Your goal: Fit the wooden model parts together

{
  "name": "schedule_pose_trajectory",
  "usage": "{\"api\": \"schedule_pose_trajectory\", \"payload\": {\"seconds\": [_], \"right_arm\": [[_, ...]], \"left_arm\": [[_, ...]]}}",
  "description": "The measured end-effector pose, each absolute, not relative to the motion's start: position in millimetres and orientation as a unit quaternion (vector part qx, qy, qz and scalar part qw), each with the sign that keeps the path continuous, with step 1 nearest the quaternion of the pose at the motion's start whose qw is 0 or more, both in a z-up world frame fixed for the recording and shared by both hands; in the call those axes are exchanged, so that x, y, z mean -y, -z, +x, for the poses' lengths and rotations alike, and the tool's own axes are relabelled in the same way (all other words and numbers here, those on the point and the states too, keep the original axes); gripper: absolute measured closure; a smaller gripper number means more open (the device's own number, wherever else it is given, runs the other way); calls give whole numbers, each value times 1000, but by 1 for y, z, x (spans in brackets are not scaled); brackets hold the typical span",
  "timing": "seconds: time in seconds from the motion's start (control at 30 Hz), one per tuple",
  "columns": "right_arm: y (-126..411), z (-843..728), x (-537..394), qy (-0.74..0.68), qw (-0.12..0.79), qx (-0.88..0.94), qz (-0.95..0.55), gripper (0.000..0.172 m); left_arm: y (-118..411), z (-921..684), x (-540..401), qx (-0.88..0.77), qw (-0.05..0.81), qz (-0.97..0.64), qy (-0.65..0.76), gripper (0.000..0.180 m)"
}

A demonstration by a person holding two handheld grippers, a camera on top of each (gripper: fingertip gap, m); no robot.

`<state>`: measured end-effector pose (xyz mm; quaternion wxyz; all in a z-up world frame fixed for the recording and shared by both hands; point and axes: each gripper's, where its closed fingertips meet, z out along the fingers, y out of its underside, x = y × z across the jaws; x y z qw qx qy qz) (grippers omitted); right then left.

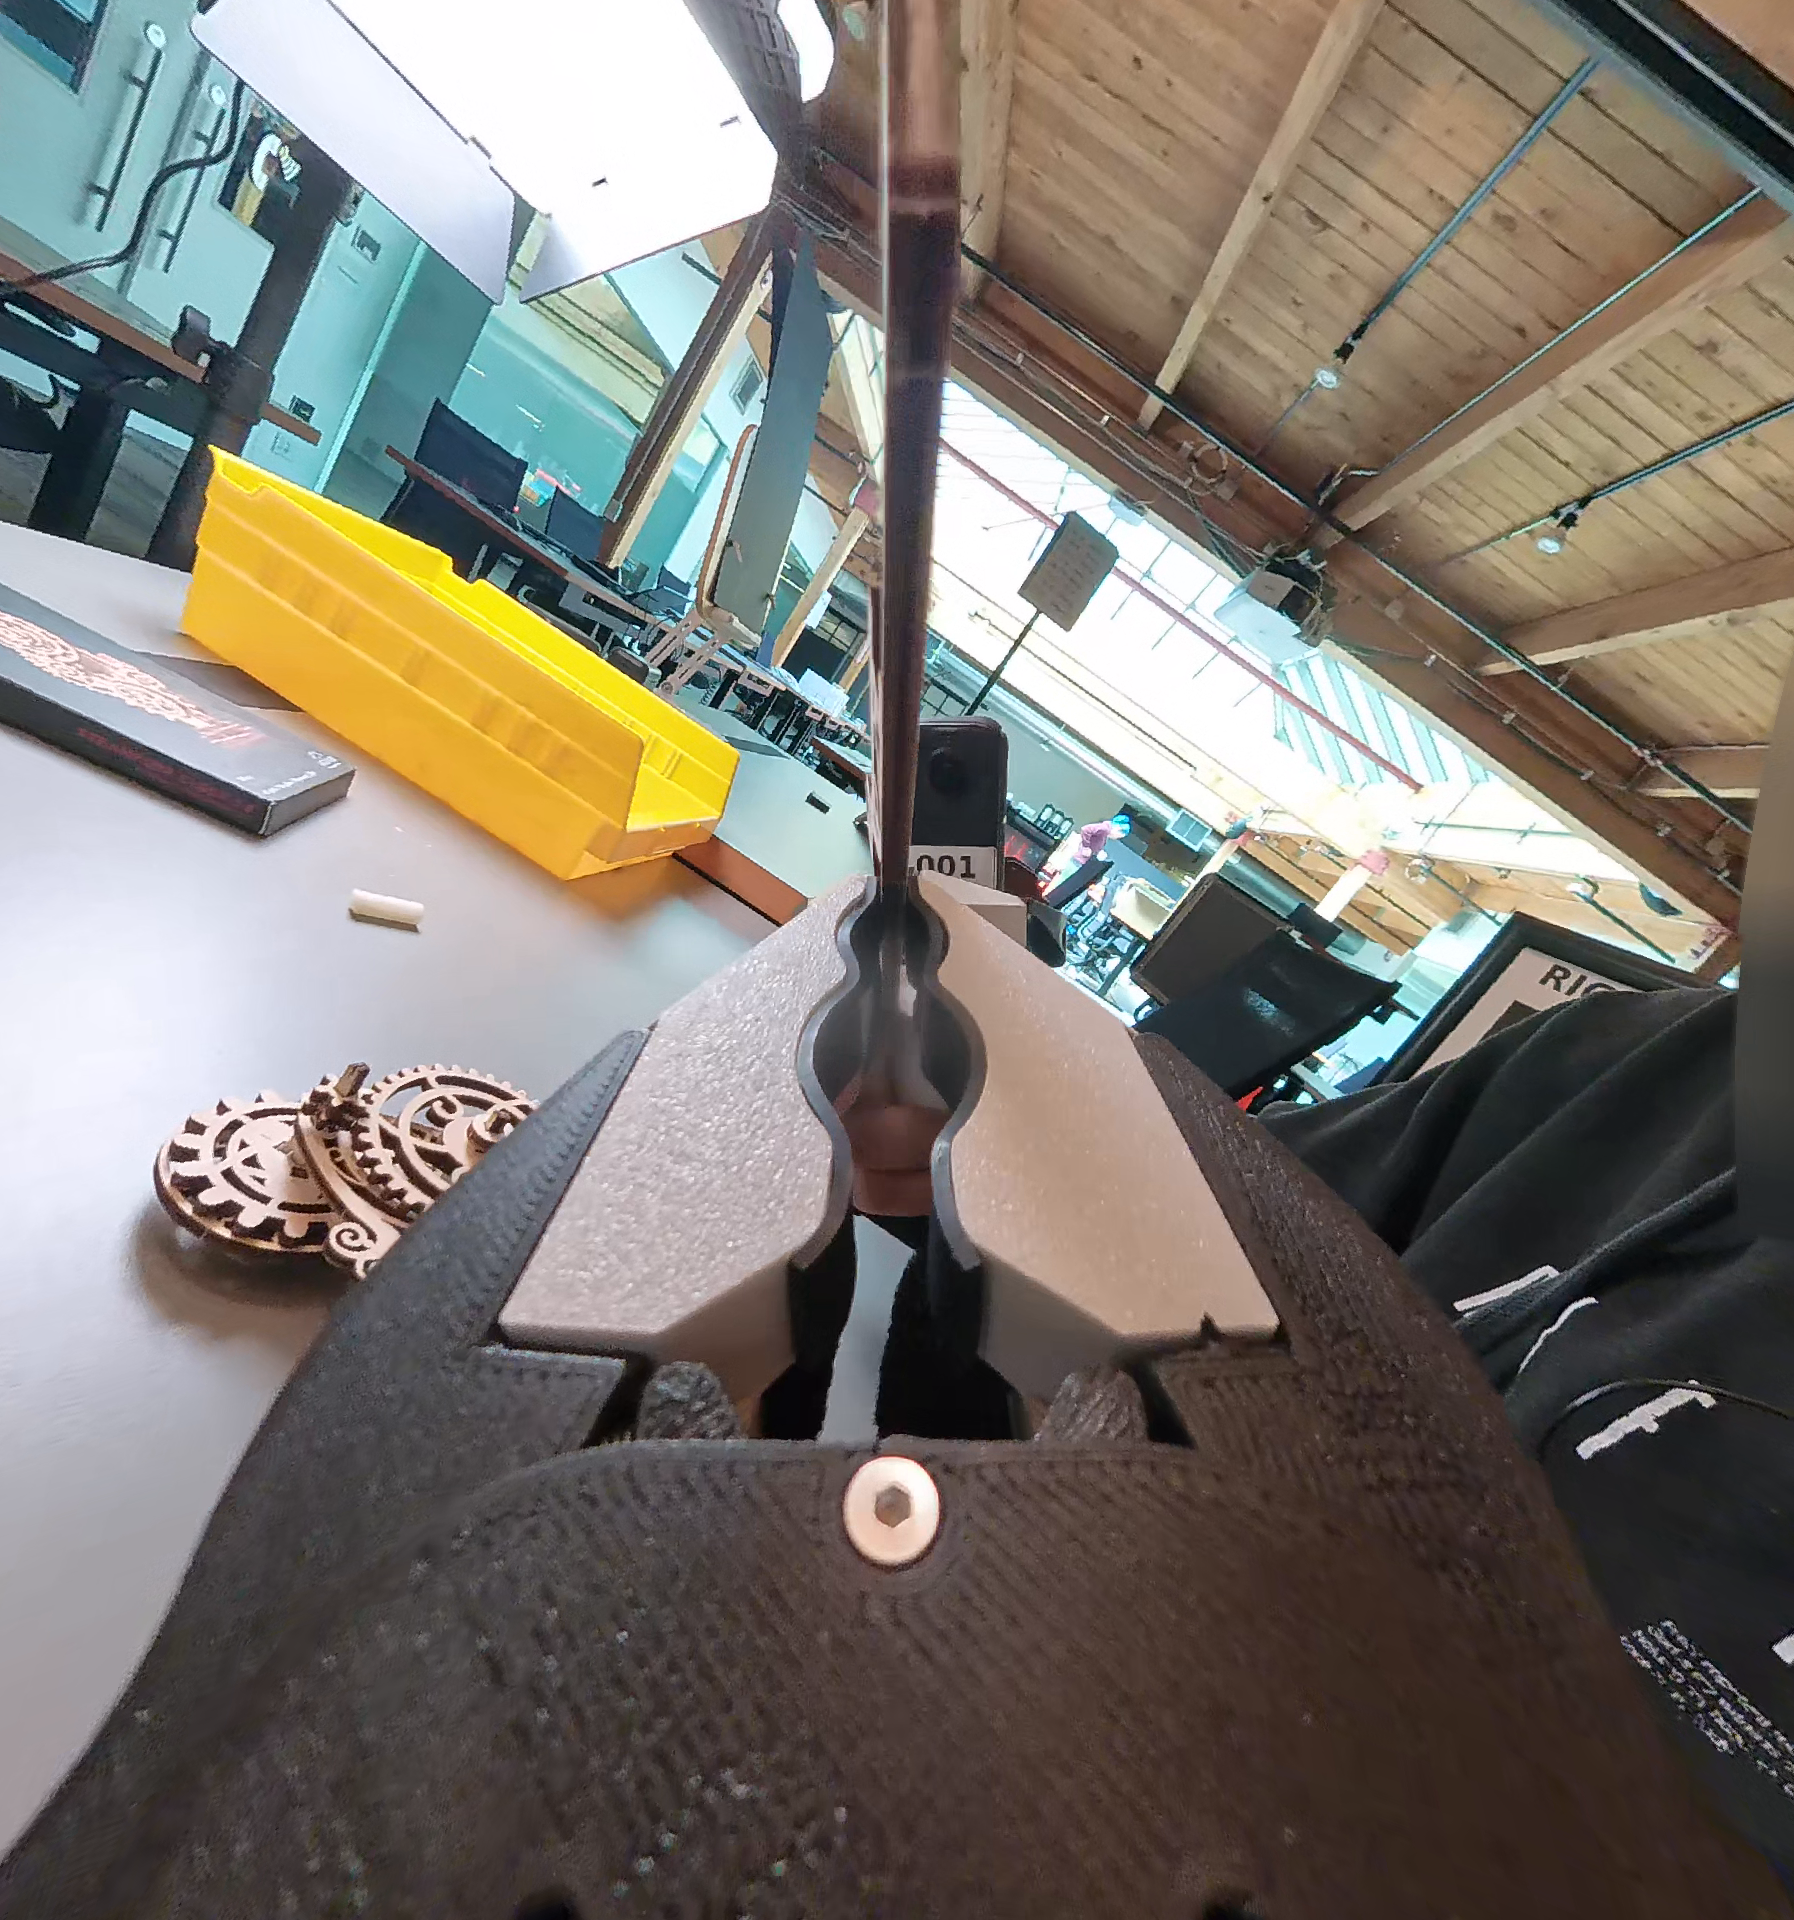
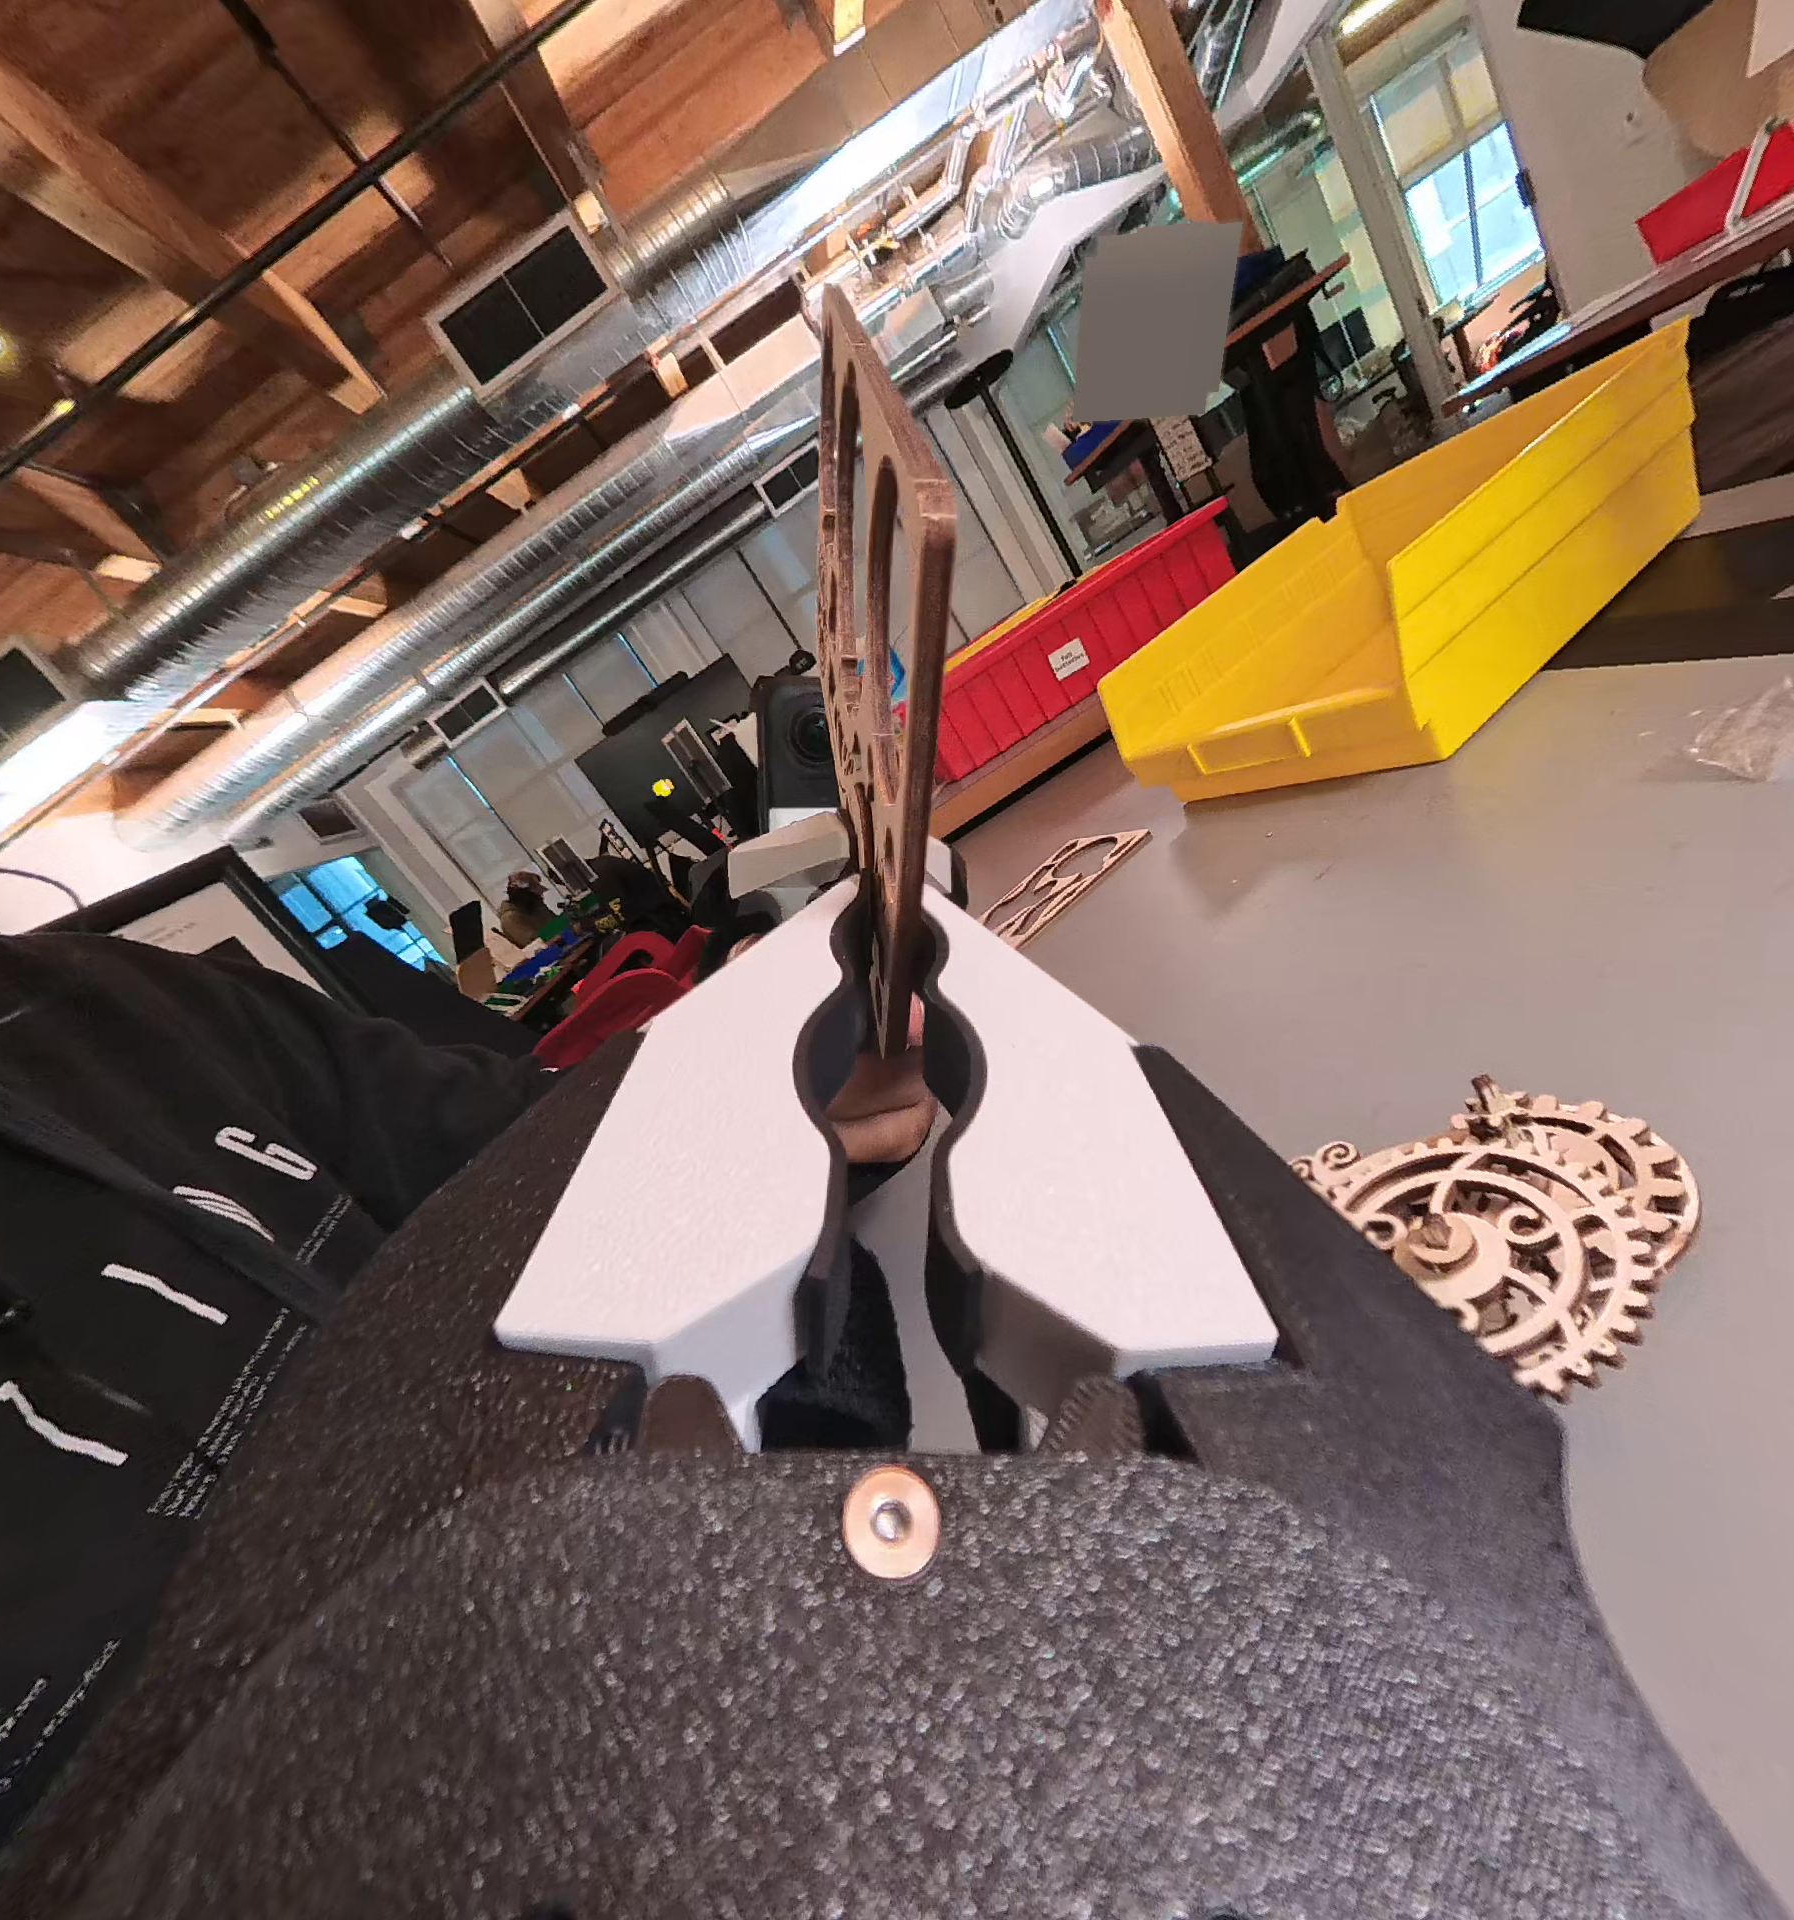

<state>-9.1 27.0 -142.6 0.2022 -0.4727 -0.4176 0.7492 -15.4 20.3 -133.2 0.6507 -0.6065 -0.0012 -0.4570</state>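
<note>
Wooden sheet (image 2: 888,582) of cut-out model parts is standing upright between my grippers; my right gripper (image 2: 888,935) is pinching one edge; my left gripper (image 1: 888,914) is clamping it edge-on; gear assembly (image 1: 321,1174) is lying on the table (image 1: 145,987).

The right gripper (image 2: 888,914) is clamped on a thin wooden cut-out sheet (image 2: 888,582), which stands up edge-on from between its pale fingers (image 2: 1018,1049). Just behind it the other gripper (image 2: 784,862) meets the same sheet. A gear assembly (image 2: 1516,1236) lies on the grey table (image 2: 1392,987) to the right. Farther back lies a flat wooden offcut (image 2: 1069,883), then a yellow bin (image 2: 1444,613) and a red bin (image 2: 1090,644) beyond.
</note>
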Motion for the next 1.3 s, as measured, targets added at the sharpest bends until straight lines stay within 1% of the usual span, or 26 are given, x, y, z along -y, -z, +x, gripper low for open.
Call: {"api": "schedule_pose_trajectory", "payload": {"seconds": [0.13,0.63,0.77,0.9,0.97,1.0,1.07,1.17,1.2,1.27,1.3], "right_arm": [[144,-9,-28,-733,218,437,-474,169],[145,-9,-34,-749,178,397,-500,168],[144,-9,-35,-742,194,401,-501,169],[133,0,-47,-738,197,429,-482,170],[128,9,-56,-726,206,451,-475,170],[126,13,-60,-722,210,459,-473,170],[124,20,-65,-716,209,473,-469,170],[134,26,-61,-693,180,513,-474,170],[139,26,-59,-680,176,527,-478,170],[141,25,-60,-679,180,526,-479,170],[136,24,-63,-695,182,506,-477,170]], "left_arm": [[135,-16,-21,11,642,-606,470,179],[137,-14,-23,1,654,-613,444,179],[139,-16,-25,10,647,-612,455,179],[139,-32,-24,7,662,-613,431,158],[134,-44,-20,-3,665,-615,423,143],[133,-50,-18,-11,662,-620,421,139],[132,-57,-15,-27,648,-628,430,138],[132,-57,-11,-44,631,-629,452,145],[133,-52,-9,-55,623,-631,459,150],[139,-38,-7,-81,604,-642,465,180],[139,-37,-9,-75,611,-639,461,180]]}}
